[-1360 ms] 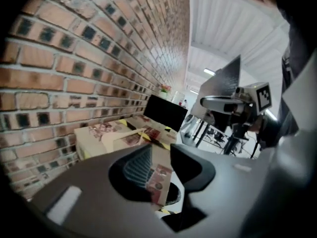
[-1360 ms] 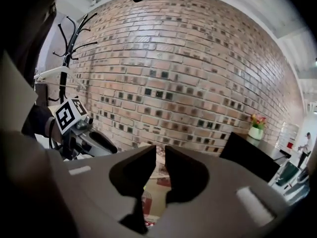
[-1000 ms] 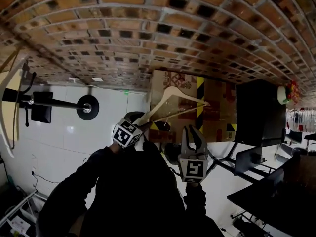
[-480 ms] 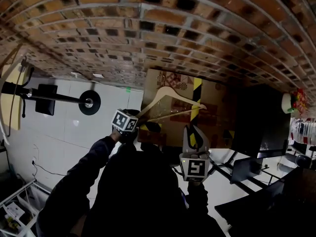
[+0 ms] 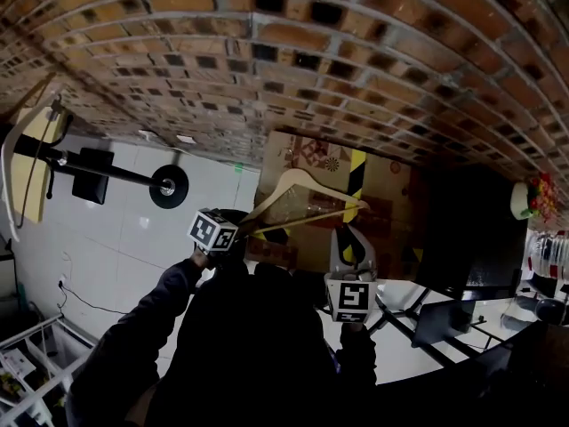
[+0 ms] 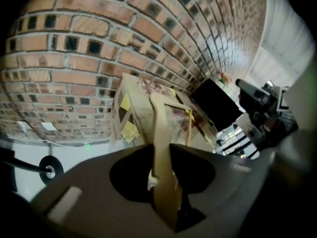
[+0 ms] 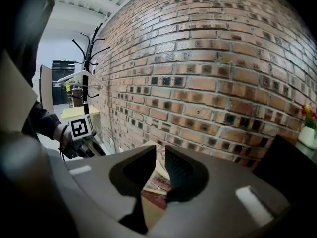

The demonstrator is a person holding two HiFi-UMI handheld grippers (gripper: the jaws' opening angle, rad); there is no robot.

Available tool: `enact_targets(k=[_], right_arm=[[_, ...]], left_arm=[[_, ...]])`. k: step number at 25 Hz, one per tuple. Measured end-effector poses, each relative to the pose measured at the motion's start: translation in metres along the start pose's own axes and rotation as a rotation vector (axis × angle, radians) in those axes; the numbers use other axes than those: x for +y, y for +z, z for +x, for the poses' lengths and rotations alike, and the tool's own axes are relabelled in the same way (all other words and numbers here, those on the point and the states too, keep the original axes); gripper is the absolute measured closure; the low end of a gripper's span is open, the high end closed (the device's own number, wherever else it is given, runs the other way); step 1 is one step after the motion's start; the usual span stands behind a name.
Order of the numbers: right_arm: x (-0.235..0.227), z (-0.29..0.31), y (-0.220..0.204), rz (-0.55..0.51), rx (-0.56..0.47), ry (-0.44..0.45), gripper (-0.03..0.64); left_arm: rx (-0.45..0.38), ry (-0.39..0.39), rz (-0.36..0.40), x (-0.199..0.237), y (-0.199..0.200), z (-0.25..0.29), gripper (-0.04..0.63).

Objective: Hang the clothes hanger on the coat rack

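The left tool [image 6: 161,150] is closing its jaws on the wooden clothes hanger [image 5: 307,188]. One arm of the hanger is running straight between the pads and filling the gap. In the head view the hanger is stretching away from this tool toward the right tool [image 5: 348,238], its far end hanging just above that tool's tips. The right tool is holding its jaws nearly together, with a thin slit showing between them, and is gripping nothing. The coat rack [image 5: 120,174] is standing well apart from the left tool, on the side away from the right tool, near the brick wall [image 5: 267,60]. A cardboard box [image 5: 387,189] is sitting beyond both tools, behind the hanger.
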State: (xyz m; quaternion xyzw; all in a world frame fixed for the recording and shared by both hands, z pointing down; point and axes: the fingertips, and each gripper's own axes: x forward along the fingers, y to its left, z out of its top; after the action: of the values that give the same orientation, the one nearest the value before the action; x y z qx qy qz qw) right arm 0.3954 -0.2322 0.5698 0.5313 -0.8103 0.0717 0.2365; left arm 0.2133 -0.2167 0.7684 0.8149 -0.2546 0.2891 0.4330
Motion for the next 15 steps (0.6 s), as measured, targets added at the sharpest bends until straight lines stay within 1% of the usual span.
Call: enact_targets(k=[2,3,5,7,9,10,12,13,15], right_arm=[[0.007,0.009,-0.013,-0.043,0.034,0.037,0.553],[0.012,0.017,-0.022,-0.086,0.067,0.067,0.547],[0.023,0.035,-0.045,-0.238,0.157,0.139,0.487],[0.031,0.058,-0.071,-0.405,0.237,0.199,0.476],[0.037,0.082,-0.098,-0.519,0.308,0.269,0.462],[0.041,0.092,-0.111,-0.548,0.345,0.319,0.459],[0.05,0.108,-0.137,-0.568,0.422,0.427,0.435],[0.053,0.114,-0.147,-0.578,0.452,0.464,0.43],[0.055,0.124,-0.163,-0.611,0.486,0.489,0.43]], left_arm=[[-0.046,-0.014,-0.001,-0.009,0.003,-0.014,0.486],[-0.065,-0.018,-0.002,-0.012,0.006,-0.022,0.486],[-0.091,-0.022,0.001,-0.016,0.008,-0.035,0.486],[-0.1,-0.028,0.018,-0.02,0.006,-0.045,0.488],[-0.105,-0.033,0.046,-0.024,0.002,-0.051,0.488],[-0.109,-0.029,0.065,-0.026,0.0,-0.054,0.488],[-0.122,-0.018,0.098,-0.029,-0.003,-0.061,0.488],[-0.127,-0.017,0.112,-0.032,-0.005,-0.063,0.488],[-0.138,-0.02,0.146,-0.037,-0.008,-0.067,0.488]])
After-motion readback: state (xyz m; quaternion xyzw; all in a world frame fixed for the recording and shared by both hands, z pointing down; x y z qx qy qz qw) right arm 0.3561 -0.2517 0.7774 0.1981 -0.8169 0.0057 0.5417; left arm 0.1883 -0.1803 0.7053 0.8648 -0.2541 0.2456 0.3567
